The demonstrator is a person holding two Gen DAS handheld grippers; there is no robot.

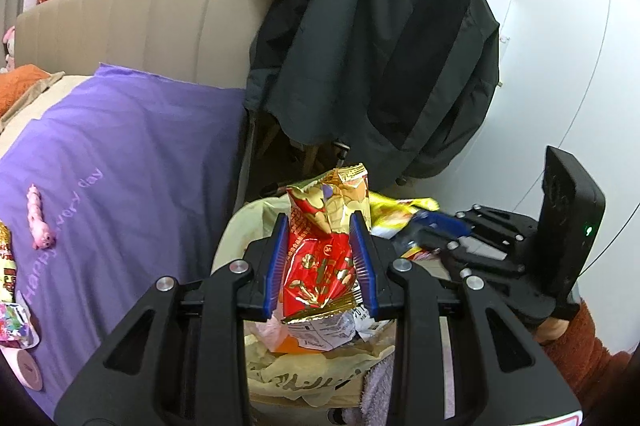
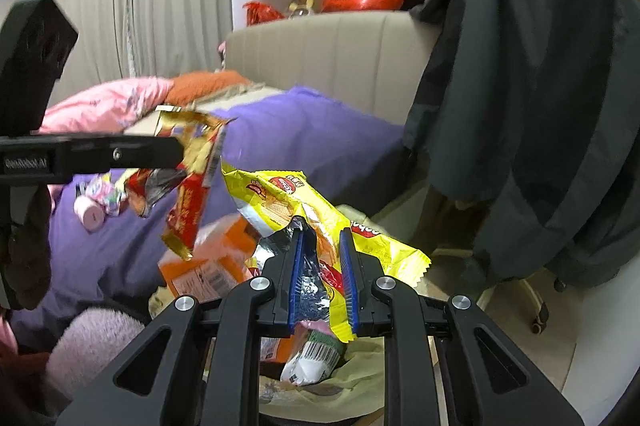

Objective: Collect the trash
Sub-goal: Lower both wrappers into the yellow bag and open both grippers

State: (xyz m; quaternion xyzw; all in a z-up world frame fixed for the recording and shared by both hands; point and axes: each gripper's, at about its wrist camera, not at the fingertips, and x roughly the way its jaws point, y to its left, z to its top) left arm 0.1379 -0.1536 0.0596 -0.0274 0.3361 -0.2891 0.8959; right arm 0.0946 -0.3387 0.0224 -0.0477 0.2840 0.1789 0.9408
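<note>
Left tongs (image 1: 320, 258) clenched on red-gold snack wrapper (image 1: 320, 266), right tongs (image 2: 323, 276) on yellow chip bag (image 2: 288, 206), both above trash bag (image 1: 280, 378). Risk: yellow bag's 3 o'clock tail overhangs rim, could fall onto floor.

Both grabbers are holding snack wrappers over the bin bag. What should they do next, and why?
Probably let go. The left gripper pinches a red and gold wrapper and the right gripper a yellow wrapper, both right above the open trash bag that already holds other wrappers. Opening the jaws should drop them in.
</note>
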